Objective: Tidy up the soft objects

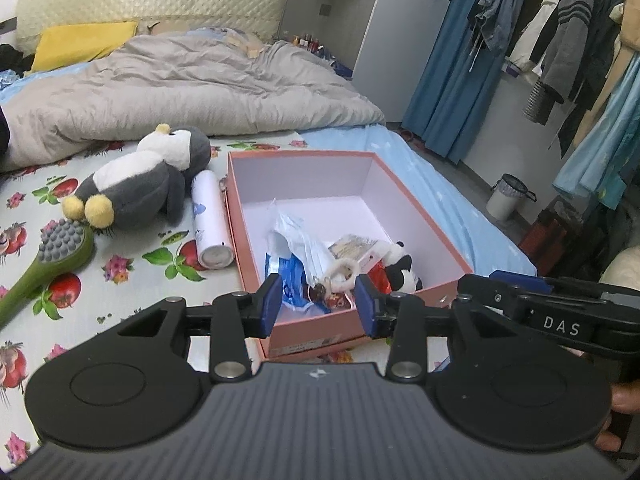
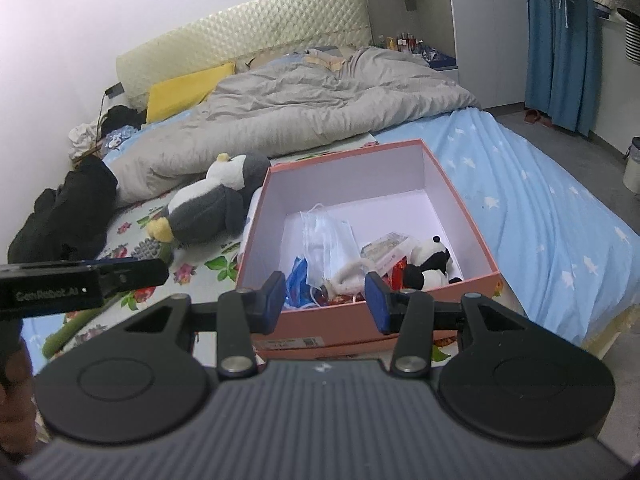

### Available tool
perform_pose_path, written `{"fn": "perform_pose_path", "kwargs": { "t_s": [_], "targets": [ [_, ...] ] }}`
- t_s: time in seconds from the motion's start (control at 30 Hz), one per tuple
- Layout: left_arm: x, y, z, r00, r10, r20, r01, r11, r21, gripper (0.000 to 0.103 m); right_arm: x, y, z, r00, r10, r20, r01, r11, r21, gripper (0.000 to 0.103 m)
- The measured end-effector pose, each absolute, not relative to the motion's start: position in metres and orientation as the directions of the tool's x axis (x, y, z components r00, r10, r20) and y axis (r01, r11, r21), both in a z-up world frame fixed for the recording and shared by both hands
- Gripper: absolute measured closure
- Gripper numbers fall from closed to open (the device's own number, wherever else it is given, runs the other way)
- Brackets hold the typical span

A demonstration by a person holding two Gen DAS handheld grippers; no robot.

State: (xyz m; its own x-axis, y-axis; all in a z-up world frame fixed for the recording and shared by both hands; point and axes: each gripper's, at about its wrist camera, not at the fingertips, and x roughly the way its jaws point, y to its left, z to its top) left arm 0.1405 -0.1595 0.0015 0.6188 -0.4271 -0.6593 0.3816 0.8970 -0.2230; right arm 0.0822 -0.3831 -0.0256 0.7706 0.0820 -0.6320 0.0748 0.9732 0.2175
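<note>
Both grippers hover side by side at the near edge of the pink box (image 1: 424, 216); the left gripper (image 1: 316, 306) and right gripper (image 2: 326, 300) have their blue pads apart, holding nothing. Inside the box lie face masks (image 2: 330, 240) and a panda plush (image 2: 430, 264). Beyond, left of the box, a penguin plush (image 1: 140, 180) rests on the floral sheet (image 1: 132, 272).

Penguin plush (image 1: 144, 178) lies left of box (image 1: 448, 248); panda (image 1: 404, 272) inside.

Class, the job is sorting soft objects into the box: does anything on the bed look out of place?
Yes: the penguin plush lies toppled outside the pink box, beside a spray can, while the panda plush is already inside.
</note>
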Motion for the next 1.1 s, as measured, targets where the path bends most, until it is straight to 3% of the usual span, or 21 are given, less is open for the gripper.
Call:
{"fn": "perform_pose_path", "kwargs": {
  "t_s": [0.83, 0.9, 0.97, 1.0, 1.03, 1.1],
  "targets": [
    [0.150, -0.172, -0.002, 0.625, -0.422, -0.657, 0.389, 0.898, -0.207, 0.052, 0.077, -0.395, -0.028, 0.781, 0.042, -0.623, 0.112, 0.972, 0.207, 0.056],
    [0.151, -0.171, -0.002, 0.626, -0.419, -0.658, 0.385, 0.900, -0.206, 0.033, 0.078, -0.395, -0.028, 0.779, 0.037, -0.626, 0.119, 0.971, 0.205, 0.055],
    [0.151, -0.171, -0.001, 0.635, -0.408, -0.656, 0.376, 0.905, -0.199, 0.015, 0.079, -0.397, -0.027, 0.777, 0.032, -0.628, 0.129, 0.970, 0.208, 0.036],
    [0.151, -0.170, 0.000, 0.639, -0.407, -0.653, 0.374, 0.906, -0.198, 0.009, 0.078, -0.398, -0.027, 0.779, 0.025, -0.627, 0.135, 0.969, 0.206, 0.021],
    [0.151, -0.169, 0.000, 0.641, -0.406, -0.652, 0.370, 0.907, -0.200, 0.008, 0.078, -0.399, -0.026, 0.782, 0.014, -0.624, 0.140, 0.970, 0.198, 0.015],
    [0.152, -0.168, 0.000, 0.643, -0.398, -0.655, 0.358, 0.911, -0.203, 0.003, 0.078, -0.400, -0.025, 0.787, -0.005, -0.617, 0.141, 0.975, 0.173, 0.013]
  ]
}}
